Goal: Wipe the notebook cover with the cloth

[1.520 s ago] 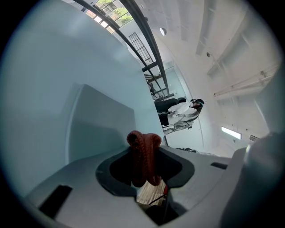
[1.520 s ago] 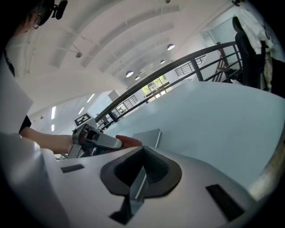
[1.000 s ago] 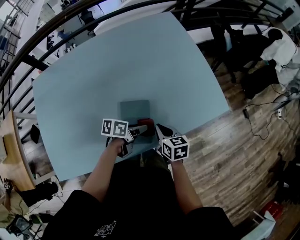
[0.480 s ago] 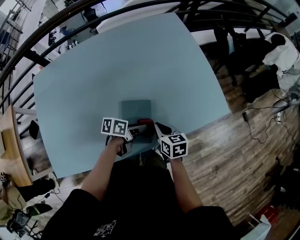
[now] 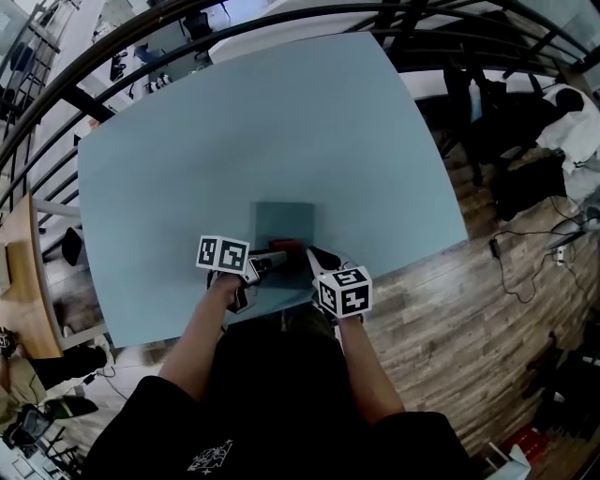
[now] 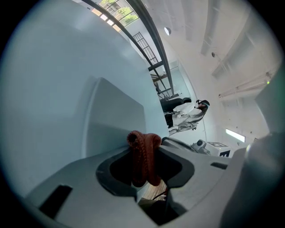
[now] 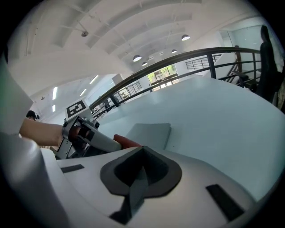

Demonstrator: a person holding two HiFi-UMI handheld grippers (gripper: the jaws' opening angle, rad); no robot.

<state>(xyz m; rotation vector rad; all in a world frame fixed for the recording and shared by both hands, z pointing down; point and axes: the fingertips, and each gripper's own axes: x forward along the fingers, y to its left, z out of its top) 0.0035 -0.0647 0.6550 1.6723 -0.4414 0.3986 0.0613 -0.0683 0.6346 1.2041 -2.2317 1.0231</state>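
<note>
A grey-blue notebook point(image 5: 284, 223) lies flat on the light blue table point(image 5: 187, 141), close to its near edge. My left gripper point(image 5: 277, 258) is shut on a dark red cloth point(image 5: 287, 247), which rests at the notebook's near edge. In the left gripper view the cloth point(image 6: 143, 153) stands bunched between the jaws of the left gripper point(image 6: 143, 143), with the notebook point(image 6: 113, 120) just beyond. My right gripper point(image 5: 317, 260) hovers beside the cloth on the right, shut and holding nothing. The right gripper view shows the right gripper point(image 7: 141, 150), the notebook point(image 7: 150, 132), the cloth point(image 7: 126, 141) and the left gripper point(image 7: 116, 143).
The table's near edge point(image 5: 281, 314) runs just under both grippers, with wooden floor point(image 5: 441, 309) below it. A dark railing point(image 5: 281, 14) curves behind the table. Chairs and a white garment point(image 5: 572, 112) stand at the far right.
The cloth in my left gripper has slid a little leftward along the notebook's near edge. The right gripper stays close beside it. The head view has shifted slightly.
</note>
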